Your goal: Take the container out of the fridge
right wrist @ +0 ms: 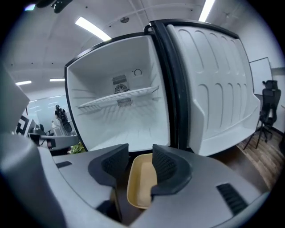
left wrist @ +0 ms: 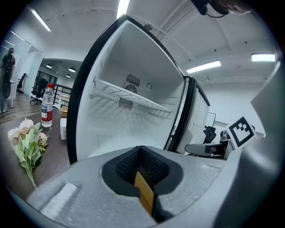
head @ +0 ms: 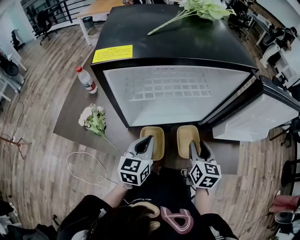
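Even, bright indoor light from ceiling strips; the white fridge interior is near overexposed, its glossy black top carries soft glare. Strong fisheye bending and dark vignetted corners in both gripper views; nearest foreground soft.

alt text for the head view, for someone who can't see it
Two hand-held grippers meet two shallow tan rectangular containers on a dark table before an open, empty black mini fridge. The left gripper is shut on the left container's rim; the right gripper is open over the right container. A clear water bottle and pale flower bunch sit further left.
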Demonstrator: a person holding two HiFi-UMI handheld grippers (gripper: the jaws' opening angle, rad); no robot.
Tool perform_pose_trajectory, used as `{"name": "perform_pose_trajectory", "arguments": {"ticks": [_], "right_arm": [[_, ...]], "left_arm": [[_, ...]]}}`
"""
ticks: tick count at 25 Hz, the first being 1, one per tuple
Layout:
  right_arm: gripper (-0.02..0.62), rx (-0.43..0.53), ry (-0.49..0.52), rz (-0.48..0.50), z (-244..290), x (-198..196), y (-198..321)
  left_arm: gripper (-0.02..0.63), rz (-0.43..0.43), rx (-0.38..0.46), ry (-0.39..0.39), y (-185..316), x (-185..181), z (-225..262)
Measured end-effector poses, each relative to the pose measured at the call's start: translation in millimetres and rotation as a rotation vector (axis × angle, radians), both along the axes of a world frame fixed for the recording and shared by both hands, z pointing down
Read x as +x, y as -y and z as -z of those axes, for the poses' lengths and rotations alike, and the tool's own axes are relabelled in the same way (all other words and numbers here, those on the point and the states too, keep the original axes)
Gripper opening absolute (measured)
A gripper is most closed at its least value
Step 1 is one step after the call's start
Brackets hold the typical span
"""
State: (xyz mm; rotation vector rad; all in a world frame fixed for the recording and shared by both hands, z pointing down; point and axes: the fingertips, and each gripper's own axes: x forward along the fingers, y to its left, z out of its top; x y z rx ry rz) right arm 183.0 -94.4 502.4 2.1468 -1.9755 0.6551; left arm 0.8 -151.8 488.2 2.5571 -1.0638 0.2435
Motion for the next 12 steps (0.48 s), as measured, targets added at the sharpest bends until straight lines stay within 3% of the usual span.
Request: {"name": "perform_pose_trajectory", "arguments": {"ticks": [6,10,12], "right_arm": [[0.137,0.000,-0.057,0.072,2.6,-26.8,9.0],[0.047,-0.020,-0.095,0.066,1.9,-31.3,9.0],[0.035,-0.014,-0.095,0.062,3.3,-32.6,9.1]], "left_arm": [[0.009,-0.008,-0.001,0.011,-5.3,1.4,-3.2],[0.008,-0.011,-0.005,0.014,-8.2,-0.6,-4.0],[0.008,-0.010,-0.007,0.017,-8.5,-2.2,-4.9]]}}
